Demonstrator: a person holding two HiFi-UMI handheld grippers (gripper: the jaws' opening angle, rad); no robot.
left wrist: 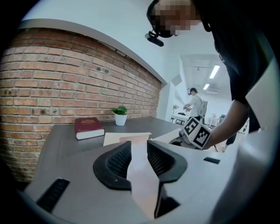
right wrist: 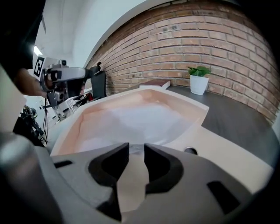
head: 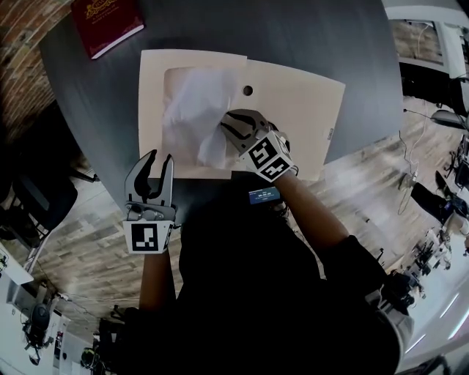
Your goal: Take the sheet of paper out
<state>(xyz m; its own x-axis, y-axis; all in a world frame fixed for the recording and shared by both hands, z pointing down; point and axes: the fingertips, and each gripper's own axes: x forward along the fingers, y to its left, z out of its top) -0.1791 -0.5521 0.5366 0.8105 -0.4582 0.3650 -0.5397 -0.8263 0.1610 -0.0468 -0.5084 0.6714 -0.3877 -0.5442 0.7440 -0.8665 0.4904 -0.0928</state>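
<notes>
A cream basin (head: 308,95) sits on a dark table (head: 337,36), and the sheet of paper (head: 192,113) lies inside its bowl, white and crumpled, filling the left part and rising against the near wall. The right gripper (head: 226,126) leans down over the basin's front rim with its tips at the right edge of the paper. In the right gripper view its jaws stand apart, and a bit of the crumpled sheet shows in the gap at their tips, but the pads are not pressed on it. Whether they touch it I cannot tell. A small round hole (right wrist: 190,150) in the rim lies just right of those jaws.

The left gripper (head: 160,162) is held off the near left corner of the basin, over the table's edge, well apart from the paper. Its jaws are wide apart with nothing between them.

A red book (head: 106,22) lies at the far left of the table, and a small potted plant (left wrist: 120,116) stands beyond it by the brick wall (left wrist: 65,78)
</notes>
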